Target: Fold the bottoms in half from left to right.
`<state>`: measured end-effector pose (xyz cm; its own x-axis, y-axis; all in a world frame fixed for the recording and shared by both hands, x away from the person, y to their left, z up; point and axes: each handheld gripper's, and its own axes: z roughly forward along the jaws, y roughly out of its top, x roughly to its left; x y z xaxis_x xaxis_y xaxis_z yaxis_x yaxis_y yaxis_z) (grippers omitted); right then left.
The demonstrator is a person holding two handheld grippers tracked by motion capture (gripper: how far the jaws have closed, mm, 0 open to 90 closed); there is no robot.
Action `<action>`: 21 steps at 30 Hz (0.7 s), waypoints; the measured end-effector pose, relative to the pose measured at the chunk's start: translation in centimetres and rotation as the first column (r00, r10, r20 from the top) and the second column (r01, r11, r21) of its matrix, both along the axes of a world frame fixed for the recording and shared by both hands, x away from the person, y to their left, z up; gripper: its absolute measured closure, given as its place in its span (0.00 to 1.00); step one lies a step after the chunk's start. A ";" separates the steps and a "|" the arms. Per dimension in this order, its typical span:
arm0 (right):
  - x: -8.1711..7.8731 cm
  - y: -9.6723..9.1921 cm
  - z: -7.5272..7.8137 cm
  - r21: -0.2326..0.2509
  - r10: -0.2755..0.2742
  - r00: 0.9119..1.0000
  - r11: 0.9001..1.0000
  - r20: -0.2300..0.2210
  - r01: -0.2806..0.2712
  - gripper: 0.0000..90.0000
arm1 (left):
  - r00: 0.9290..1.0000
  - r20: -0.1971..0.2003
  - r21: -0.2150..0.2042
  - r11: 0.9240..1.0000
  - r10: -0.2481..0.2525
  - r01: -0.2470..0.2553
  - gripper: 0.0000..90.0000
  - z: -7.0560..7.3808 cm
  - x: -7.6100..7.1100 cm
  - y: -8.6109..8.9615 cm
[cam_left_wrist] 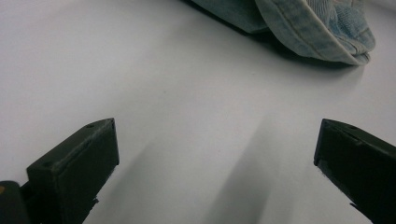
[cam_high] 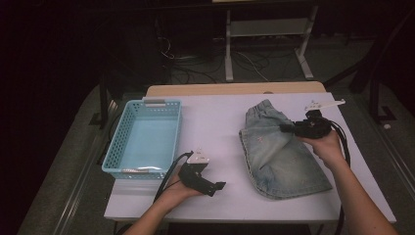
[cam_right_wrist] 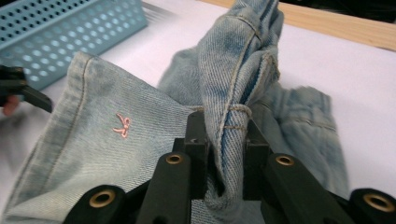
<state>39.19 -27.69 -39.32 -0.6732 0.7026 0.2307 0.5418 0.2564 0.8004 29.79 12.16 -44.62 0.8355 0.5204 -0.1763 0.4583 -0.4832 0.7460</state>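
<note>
Right tongs point(cam_right_wrist: 224, 154) pinch a fold of the pale blue denim shorts point(cam_high: 280, 149), lifting the edge to fold it; left tongs point(cam_left_wrist: 217, 163) wait wide, empty, over the white desk point(cam_high: 215, 122)

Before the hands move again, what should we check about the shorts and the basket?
1. Right gripper shut on the shorts: ok, a fold of denim is pinched between its jaws.
2. Left gripper free to help: ok, jaws wide open, nothing between them.
3. Basket has room: ok, nothing lies in it.
4. Table between shorts and basket is free: ok.
5. Shorts folded flat: not ok, one edge is lifted and bunched.
6. Grip strong enough to carry the shorts: cannot tell.
</note>
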 end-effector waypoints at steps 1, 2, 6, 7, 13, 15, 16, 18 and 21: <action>0.1 -0.2 -0.2 -0.004 -0.009 1.000 1.000 -0.002 0.009 0.85 | 1.000 0.000 0.000 1.000 -0.002 0.002 0.00 0.0 0.0 0.0; 0.1 -0.4 -0.3 -0.007 -0.016 1.000 1.000 -0.004 0.016 0.85 | 1.000 0.000 0.001 1.000 -0.003 0.003 0.00 0.0 0.0 0.0; 0.4 -0.8 -1.2 -0.028 -0.049 0.999 0.998 -0.014 0.048 0.85 | 1.000 -0.004 0.003 1.000 -0.004 0.004 0.00 -0.1 0.0 -0.1; 0.4 -0.8 -1.4 -0.032 -0.054 0.998 0.998 -0.013 0.054 0.85 | 1.000 -0.003 0.004 1.000 -0.005 0.005 0.00 -0.1 0.0 -0.1; 1.0 -0.6 -3.0 -0.099 -0.085 0.996 0.992 -0.022 0.083 0.84 | 1.000 -0.002 0.006 1.000 -0.010 0.010 0.00 -0.1 -0.1 -0.2; 1.1 -0.5 -3.5 -0.115 -0.093 0.995 0.989 -0.028 0.089 0.83 | 1.000 -0.002 0.005 1.000 -0.011 0.011 0.00 -0.1 -0.1 -0.2; 1.2 -0.6 -3.7 -0.120 -0.095 0.995 0.989 -0.028 0.091 0.83 | 1.000 -0.001 0.005 1.000 -0.012 0.012 0.00 -0.1 -0.1 -0.2; 1.2 -0.7 -3.9 -0.124 -0.110 0.994 0.987 -0.030 0.105 0.80 | 1.000 0.000 0.005 1.000 -0.014 0.014 0.00 -0.1 -0.1 -0.2; 1.3 -1.0 -4.2 -0.125 -0.140 0.989 0.983 -0.039 0.134 0.72 | 1.000 0.002 0.007 1.000 -0.016 0.016 0.00 -0.1 -0.1 -0.2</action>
